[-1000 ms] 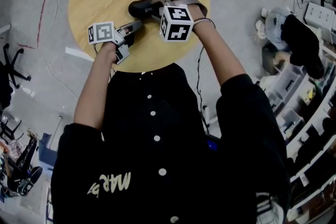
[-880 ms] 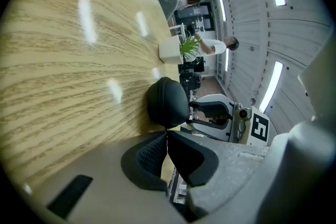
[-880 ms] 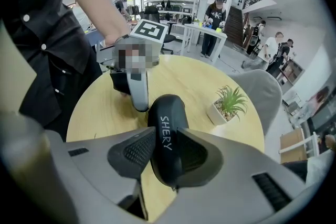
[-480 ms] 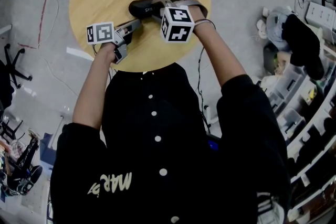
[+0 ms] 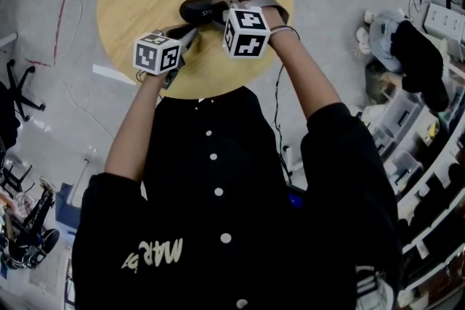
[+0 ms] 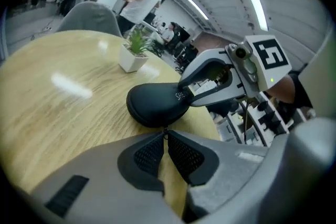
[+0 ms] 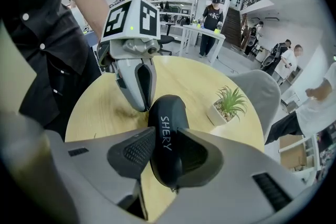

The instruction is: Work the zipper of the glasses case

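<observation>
Clamping smooth, perhaps leatherette, oval case (image 7: 167,113)

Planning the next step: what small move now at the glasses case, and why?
Probably draw the left claw along the edge of the glasses case: it looks shut on the zipper pull at the case's end, and the right claw clamps the case steady.

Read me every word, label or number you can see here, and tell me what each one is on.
"SHERY": white letters on the black case.
"MAR": pale print on the person's shirt; the letters beside it are too unclear to read.
Marker cubes: black-and-white square patterns only, no words or numbers.
Nothing else is legible.
</observation>
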Tool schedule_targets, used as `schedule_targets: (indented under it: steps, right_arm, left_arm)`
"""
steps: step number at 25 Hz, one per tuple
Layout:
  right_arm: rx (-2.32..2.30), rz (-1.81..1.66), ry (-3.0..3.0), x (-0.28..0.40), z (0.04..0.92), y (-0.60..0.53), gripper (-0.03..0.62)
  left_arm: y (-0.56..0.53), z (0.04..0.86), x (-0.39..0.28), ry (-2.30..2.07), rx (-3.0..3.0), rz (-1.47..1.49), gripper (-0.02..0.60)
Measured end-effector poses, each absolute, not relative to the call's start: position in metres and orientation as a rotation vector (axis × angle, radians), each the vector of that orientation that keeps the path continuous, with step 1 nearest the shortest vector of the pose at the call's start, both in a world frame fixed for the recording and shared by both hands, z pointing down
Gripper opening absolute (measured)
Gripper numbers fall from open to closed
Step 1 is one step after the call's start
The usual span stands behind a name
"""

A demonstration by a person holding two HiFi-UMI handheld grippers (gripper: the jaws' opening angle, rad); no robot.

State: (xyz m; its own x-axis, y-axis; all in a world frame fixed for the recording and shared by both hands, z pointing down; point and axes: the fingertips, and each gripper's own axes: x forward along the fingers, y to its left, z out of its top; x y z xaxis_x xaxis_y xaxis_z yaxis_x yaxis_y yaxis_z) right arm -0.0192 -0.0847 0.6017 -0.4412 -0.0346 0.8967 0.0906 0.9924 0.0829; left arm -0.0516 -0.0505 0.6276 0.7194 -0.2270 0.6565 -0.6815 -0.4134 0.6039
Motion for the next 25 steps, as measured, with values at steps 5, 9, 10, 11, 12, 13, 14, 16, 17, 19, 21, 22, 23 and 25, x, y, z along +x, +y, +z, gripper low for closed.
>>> schedule_targets:
  steps: [5,9,10,11,12,13,14,16,17,19,21,22,23,25]
  right_arm:
    - [-0.042,-0.143,-2.021,-0.019,0.603,-0.084,0.133]
    - [-0.042,-0.141,-2.023,-0.019,0.604,-0.083,0.133]
    - [-0.041,-0.142,-2.023,-0.019,0.604,-0.083,0.133]
    - [-0.041,-0.145,-2.024,-0.019,0.604,-0.083,0.133]
    - [-0.04,-0.146,-2.023,-0.019,0.603,-0.084,0.133]
    - [-0.04,-0.146,-2.021,-0.019,0.603,-0.084,0.133]
    - [-0.04,-0.146,-2.02,-0.019,0.603,-0.083,0.133]
    - [-0.041,-0.149,-2.019,-0.02,0.603,-0.083,0.133]
    - [-0.042,-0.147,-2.02,-0.02,0.603,-0.083,0.133]
    - [-0.045,-0.143,-2.019,-0.019,0.602,-0.083,0.133]
    - [-0.047,-0.141,-2.016,-0.018,0.602,-0.082,0.133]
    - [-0.047,-0.143,-2.015,-0.019,0.603,-0.082,0.133]
    - [-0.046,-0.148,-2.014,-0.019,0.603,-0.083,0.133]
    - [-0.043,-0.159,-2.014,-0.02,0.604,-0.084,0.132]
  left_arm:
    - [-0.051,0.634,-0.05,-0.755,2.117,0.879,0.014]
    - [-0.047,0.642,-0.044,-0.769,2.162,1.032,0.014]
    - [-0.047,0.643,-0.044,-0.778,2.157,1.045,0.014]
    - [-0.047,0.644,-0.043,-0.785,2.15,1.048,0.015]
    - [-0.048,0.645,-0.042,-0.793,2.141,1.045,0.019]
    - [-0.047,0.645,-0.041,-0.805,2.13,1.038,0.037]
    - [-0.047,0.645,-0.041,-0.822,2.117,1.026,0.06]
    - [-0.048,0.644,-0.041,-0.869,2.086,0.997,0.071]
    - [-0.049,0.644,-0.042,-0.895,2.069,0.988,0.071]
    - [-0.051,0.645,-0.041,-0.949,2.033,0.982,0.071]
    - [-0.053,0.646,-0.041,-1.004,1.994,0.972,0.069]
    - [-0.054,0.646,-0.041,-1.031,1.971,0.964,0.069]
    - [-0.054,0.647,-0.041,-1.057,1.948,0.96,0.068]
    - [-0.056,0.649,-0.044,-1.106,1.9,0.959,0.057]
